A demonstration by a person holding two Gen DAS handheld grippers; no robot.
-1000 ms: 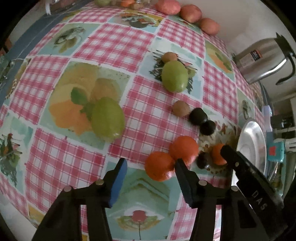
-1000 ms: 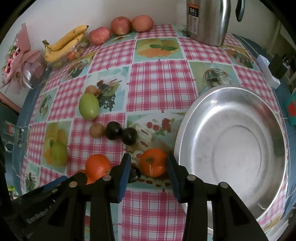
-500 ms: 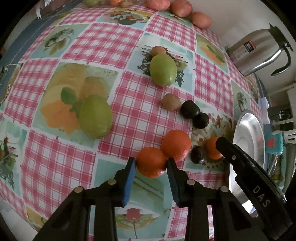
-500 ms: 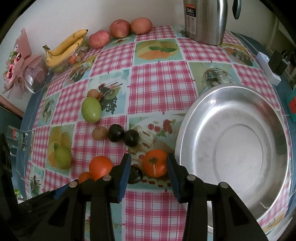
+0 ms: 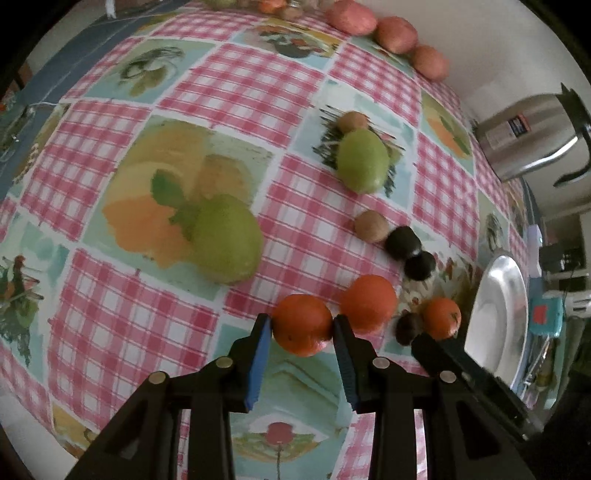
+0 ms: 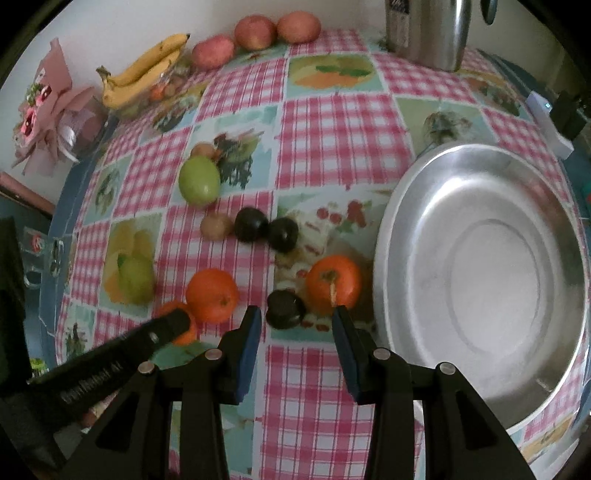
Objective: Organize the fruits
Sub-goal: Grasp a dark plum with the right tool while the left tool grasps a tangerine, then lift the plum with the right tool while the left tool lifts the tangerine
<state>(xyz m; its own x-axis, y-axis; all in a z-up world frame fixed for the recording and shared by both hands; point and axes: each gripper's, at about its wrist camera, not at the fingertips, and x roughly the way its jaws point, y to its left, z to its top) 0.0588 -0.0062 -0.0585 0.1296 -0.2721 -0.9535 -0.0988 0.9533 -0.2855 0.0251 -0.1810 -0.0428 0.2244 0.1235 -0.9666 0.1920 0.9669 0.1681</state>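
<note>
The left gripper (image 5: 302,328) is clenched on an orange (image 5: 302,324): both blue-padded fingers (image 5: 258,350) press its sides. The orange rests on the tabletop (image 5: 236,81), which carries a pink checked cloth with fruit pictures. A second orange (image 5: 368,302) lies just beside the held one, to its right and touching it or nearly so.

The right gripper (image 6: 295,325) is released. Its fingers (image 6: 248,343) stand apart and grasp nothing. A dark plum (image 6: 285,308) lies between the fingertips, nearer the left finger. A third orange (image 6: 334,283) sits just ahead of the right fingertip; whether the tip touches it cannot be told. Beside this orange stands a large steel bowl (image 6: 402,206), with nothing in it.

Writing: the left gripper's arm, seen in the right wrist view, bears white lettering that appears to read "GenRobot.AI". The steel kettle (image 5: 524,136) carries a dark label with text too small to read.

Other fruit on the tabletop:
- Two more dark plums (image 6: 266,229) lie side by side, with a kiwi (image 6: 216,226) just to their left.
- A green pear (image 6: 199,180) lies farther back, with another kiwi (image 6: 203,150) touching it.
- A second green pear (image 5: 225,238) lies well to the left of the oranges.
- Three apples (image 6: 255,31) and a bunch of bananas (image 6: 144,70) lie along the far edge.
</note>
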